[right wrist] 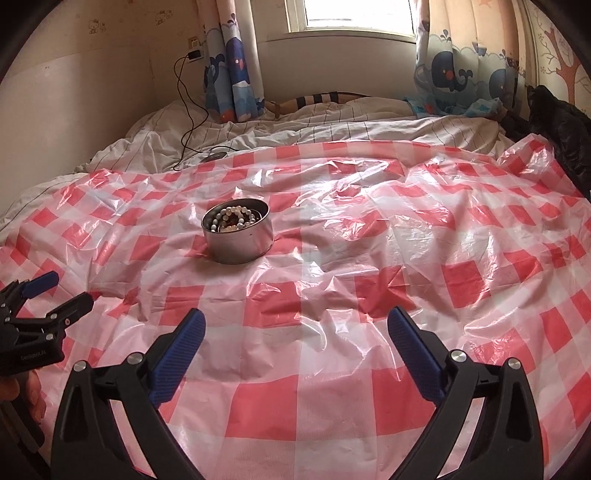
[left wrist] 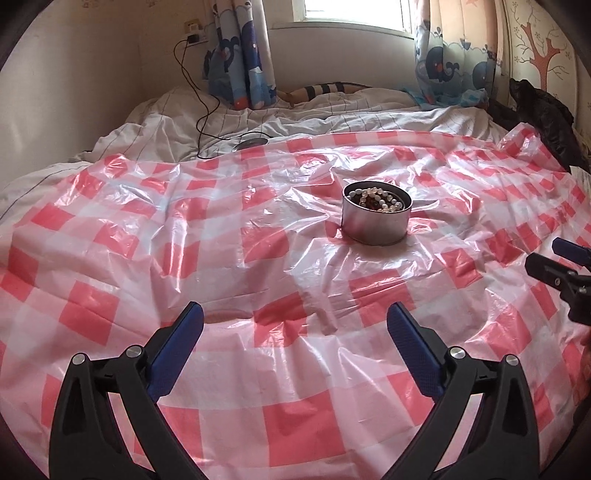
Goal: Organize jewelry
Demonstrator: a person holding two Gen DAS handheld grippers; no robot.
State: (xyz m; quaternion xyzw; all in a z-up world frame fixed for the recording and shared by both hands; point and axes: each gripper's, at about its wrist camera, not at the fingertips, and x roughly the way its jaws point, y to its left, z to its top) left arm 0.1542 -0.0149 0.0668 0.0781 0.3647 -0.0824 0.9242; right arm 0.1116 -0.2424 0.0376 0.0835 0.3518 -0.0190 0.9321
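Both the left gripper (left wrist: 295,325) and right gripper (right wrist: 295,328) hang empty, jaws wide, near the tin (left wrist: 376,218) of beads (left wrist: 376,197); the crinkled sheet (left wrist: 184,240) on the bed could let the tin tip.

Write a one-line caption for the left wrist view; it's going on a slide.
Open left gripper over checked plastic sheet, facing a round tin of bead jewelry.

We see a bed (left wrist: 258,125) with rumpled white striped bedding, a red-and-white checked plastic sheet (left wrist: 258,387) spread over its near half. At twelve o'clock a bright window (left wrist: 354,14) lets daylight in, flanked by whale-print curtains (left wrist: 240,55). At ten o'clock, a charger cable (left wrist: 192,92) hangs from the beige wall (left wrist: 92,66).
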